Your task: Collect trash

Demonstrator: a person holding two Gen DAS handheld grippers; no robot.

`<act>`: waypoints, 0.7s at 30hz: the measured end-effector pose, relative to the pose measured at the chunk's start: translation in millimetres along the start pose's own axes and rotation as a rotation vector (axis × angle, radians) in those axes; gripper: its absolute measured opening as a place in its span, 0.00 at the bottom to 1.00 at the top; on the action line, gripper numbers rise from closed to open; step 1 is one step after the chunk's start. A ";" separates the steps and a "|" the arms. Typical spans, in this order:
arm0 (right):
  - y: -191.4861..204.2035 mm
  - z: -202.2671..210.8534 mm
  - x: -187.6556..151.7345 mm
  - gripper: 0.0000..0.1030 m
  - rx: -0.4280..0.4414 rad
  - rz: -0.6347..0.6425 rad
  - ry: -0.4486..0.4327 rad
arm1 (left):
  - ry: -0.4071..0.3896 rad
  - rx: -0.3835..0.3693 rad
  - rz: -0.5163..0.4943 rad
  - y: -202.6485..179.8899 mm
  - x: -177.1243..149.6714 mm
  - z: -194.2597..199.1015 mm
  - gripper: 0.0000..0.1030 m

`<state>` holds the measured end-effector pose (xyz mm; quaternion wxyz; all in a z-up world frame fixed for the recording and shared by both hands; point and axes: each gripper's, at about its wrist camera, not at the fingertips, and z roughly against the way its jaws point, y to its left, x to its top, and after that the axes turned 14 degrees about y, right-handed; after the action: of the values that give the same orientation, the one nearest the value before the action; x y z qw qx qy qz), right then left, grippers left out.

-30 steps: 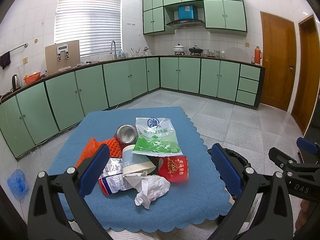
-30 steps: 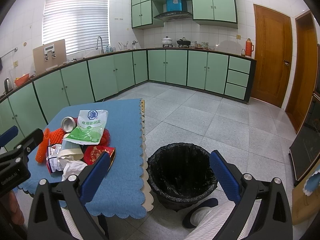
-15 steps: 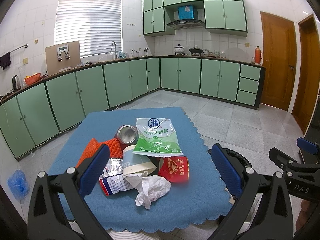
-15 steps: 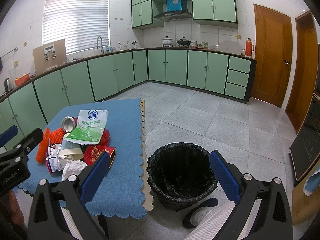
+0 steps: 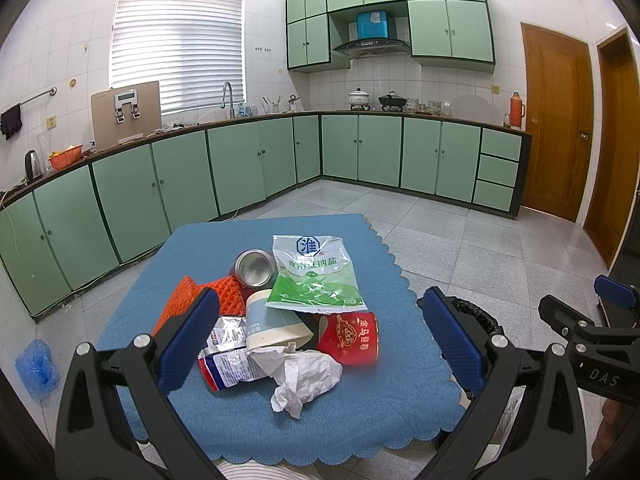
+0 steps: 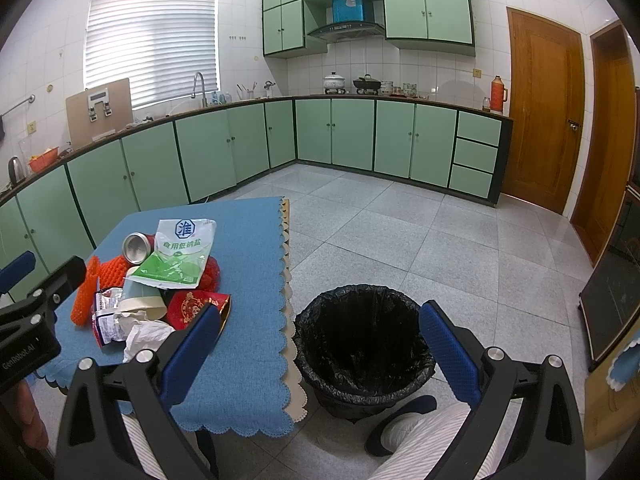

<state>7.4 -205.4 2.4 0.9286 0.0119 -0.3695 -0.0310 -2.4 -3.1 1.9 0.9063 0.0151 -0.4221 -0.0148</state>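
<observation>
Trash pile (image 5: 288, 312) on blue-clothed table (image 5: 224, 240)

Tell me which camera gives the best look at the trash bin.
The right wrist view: the black-lined trash bin sits whole and open between the fingers of the right gripper. The left wrist view shows only a sliver of its rim behind a finger.

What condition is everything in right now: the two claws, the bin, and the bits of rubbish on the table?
Left claw: open, empty.
Right claw: open, empty.
Trash bin: lined with a black bag, looks empty.
Can: lying on its side.
Salt bag: flat, resting atop the pile.
Paper cup: tipped over.
Red cup: on its side.
Tissue: crumpled.
</observation>
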 end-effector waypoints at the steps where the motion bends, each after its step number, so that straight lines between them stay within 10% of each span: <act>1: 0.0 -0.1 0.0 0.94 0.000 0.000 0.000 | 0.000 0.000 0.000 -0.1 -0.1 0.1 0.95; 21: -0.4 -1.2 0.4 0.94 0.001 -0.001 0.001 | 0.001 0.000 0.001 2.5 1.5 -0.1 0.95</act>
<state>8.4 -205.9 1.8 0.9287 0.0125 -0.3692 -0.0312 -1.3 -0.6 3.2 0.9065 0.0148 -0.4216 -0.0142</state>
